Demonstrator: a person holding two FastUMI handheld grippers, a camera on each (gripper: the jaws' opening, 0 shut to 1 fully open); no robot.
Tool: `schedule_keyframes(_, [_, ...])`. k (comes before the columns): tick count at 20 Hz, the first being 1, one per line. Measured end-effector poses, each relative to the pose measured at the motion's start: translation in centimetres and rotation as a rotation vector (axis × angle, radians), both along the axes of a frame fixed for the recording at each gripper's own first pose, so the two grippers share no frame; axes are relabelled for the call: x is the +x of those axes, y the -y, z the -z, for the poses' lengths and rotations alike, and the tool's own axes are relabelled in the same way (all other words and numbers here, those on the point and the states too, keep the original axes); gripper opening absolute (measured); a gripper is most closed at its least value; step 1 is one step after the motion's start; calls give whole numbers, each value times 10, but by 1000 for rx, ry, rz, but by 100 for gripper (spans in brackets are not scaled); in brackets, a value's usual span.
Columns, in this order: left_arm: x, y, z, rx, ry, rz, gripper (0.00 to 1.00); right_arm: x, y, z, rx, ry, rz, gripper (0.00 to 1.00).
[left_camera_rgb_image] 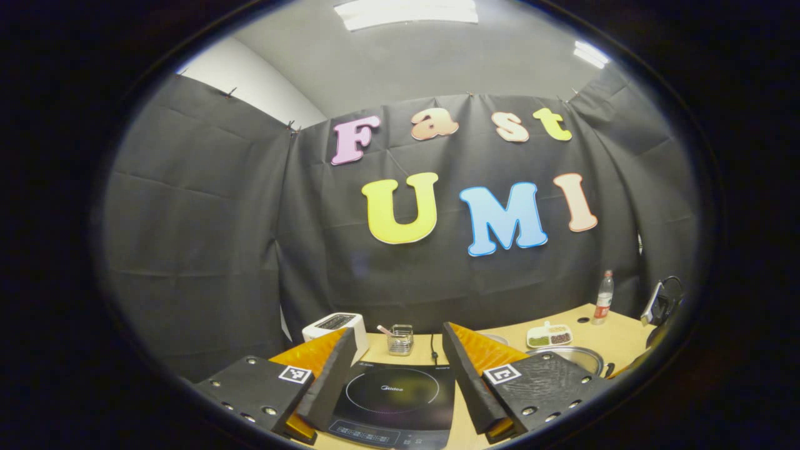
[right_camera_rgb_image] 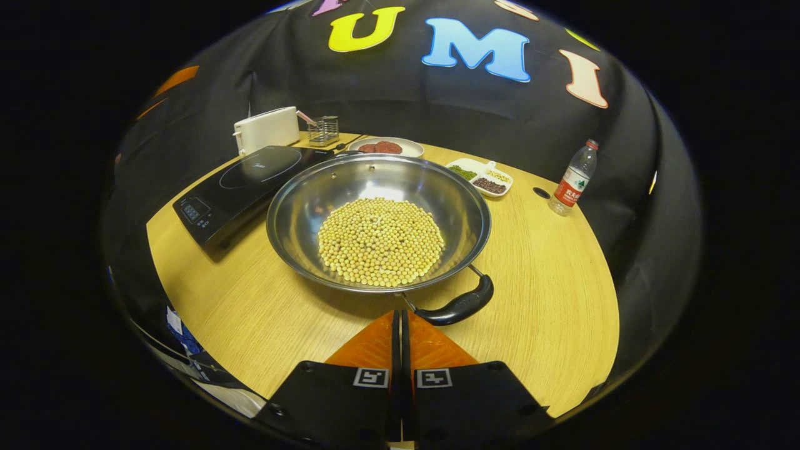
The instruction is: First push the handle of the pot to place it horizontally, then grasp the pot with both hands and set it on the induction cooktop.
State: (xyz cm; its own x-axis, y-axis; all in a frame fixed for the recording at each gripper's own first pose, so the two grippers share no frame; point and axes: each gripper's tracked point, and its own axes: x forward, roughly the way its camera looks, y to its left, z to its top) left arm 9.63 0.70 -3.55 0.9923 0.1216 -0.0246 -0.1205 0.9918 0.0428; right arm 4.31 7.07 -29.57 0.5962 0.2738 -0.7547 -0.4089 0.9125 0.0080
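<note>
A steel pot (right_camera_rgb_image: 379, 215) full of yellow beans (right_camera_rgb_image: 381, 240) rests mid-table in the right gripper view. Its black handle (right_camera_rgb_image: 457, 306) points toward the lower right. My right gripper (right_camera_rgb_image: 400, 322) is shut with nothing in it, its tips just left of the handle, close to the pot's near rim. The black induction cooktop (right_camera_rgb_image: 240, 184) lies left of the pot. In the left gripper view my left gripper (left_camera_rgb_image: 397, 337) is open above the induction cooktop (left_camera_rgb_image: 394, 397), and the pot's rim (left_camera_rgb_image: 575, 356) peeks out behind the right finger (left_camera_rgb_image: 475, 375).
At the back stand a white toaster (right_camera_rgb_image: 266, 129), a small wire holder (right_camera_rgb_image: 323, 130), a plate of red food (right_camera_rgb_image: 384, 147) and a divided dish of beans (right_camera_rgb_image: 480, 177). A water bottle (right_camera_rgb_image: 573, 178) is at the right. A black device (left_camera_rgb_image: 659, 303) sits at the table's far right.
</note>
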Motion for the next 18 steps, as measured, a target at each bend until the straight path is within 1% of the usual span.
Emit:
schedule_keyframes(3, [3,4,3,2,-5,2,82,6,8,0,13,-13,41,2])
schedule_keyframes(4, [4,6,3,4,-6,1,82,10,11,0,16,-15,54,0])
schedule_keyframes(5, [4,6,2,5,-5,0,82,12,14,1,19,-19,65,2])
schedule_keyframes(8, [5,8,3,8,-9,-3,82,21,23,3,33,-29,96,2])
schedule_keyframes(9, [4,8,5,9,-12,-4,84,24,25,4,36,-34,102,2])
schedule_keyframes(10, [5,9,5,11,-15,-6,82,26,27,5,38,-38,108,2])
schedule_keyframes(18, [9,15,9,29,-29,-22,82,46,38,12,33,-56,110,2])
